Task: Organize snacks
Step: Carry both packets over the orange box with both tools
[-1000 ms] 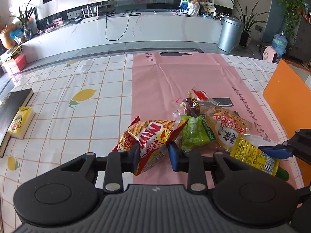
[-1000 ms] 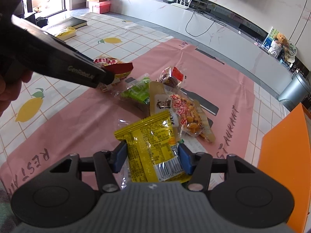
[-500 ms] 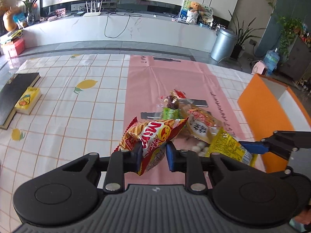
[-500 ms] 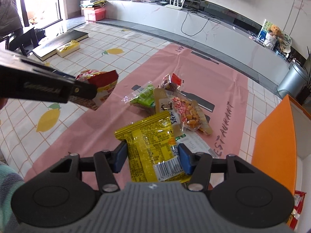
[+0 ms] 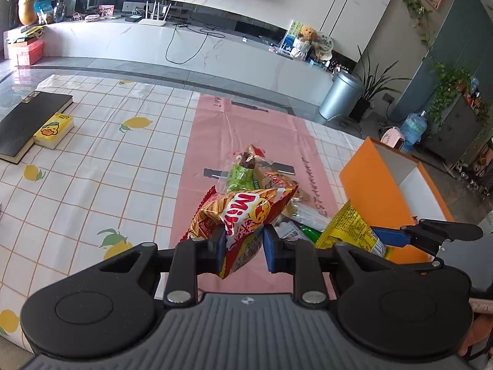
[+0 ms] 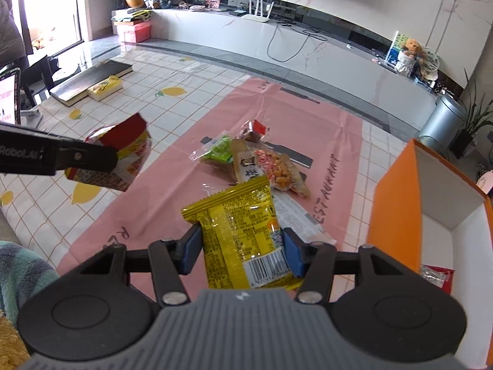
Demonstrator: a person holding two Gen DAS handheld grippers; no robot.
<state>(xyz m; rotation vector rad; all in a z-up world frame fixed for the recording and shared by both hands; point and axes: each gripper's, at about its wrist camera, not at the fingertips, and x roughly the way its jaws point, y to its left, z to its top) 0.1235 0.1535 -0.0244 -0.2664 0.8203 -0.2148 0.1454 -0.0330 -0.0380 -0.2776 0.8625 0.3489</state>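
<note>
My left gripper [image 5: 242,248] is shut on a red and orange chip bag [image 5: 243,212], held up off the table. The same bag [image 6: 123,154] shows at the left of the right wrist view, in the left gripper's fingers [image 6: 83,157]. My right gripper [image 6: 242,251] is shut on a yellow snack packet [image 6: 243,228], also lifted; in the left wrist view this packet [image 5: 351,231] hangs at the right. A small pile of snack packets [image 6: 255,160] lies on the pink mat [image 6: 185,191]. An orange box [image 6: 397,203] with a white inside stands open at the right.
A red packet [image 6: 437,276] lies inside the orange box. A black book [image 5: 27,120] and a yellow tissue pack [image 5: 54,129] sit at the table's far left. The checked lemon tablecloth [image 5: 92,185] covers the table. A sleeve [image 6: 21,274] shows at the lower left.
Both grippers have risen with their packets and drifted toward the orange box, which now shows its open inside. The chip bag has left the table. The pile stays put.
</note>
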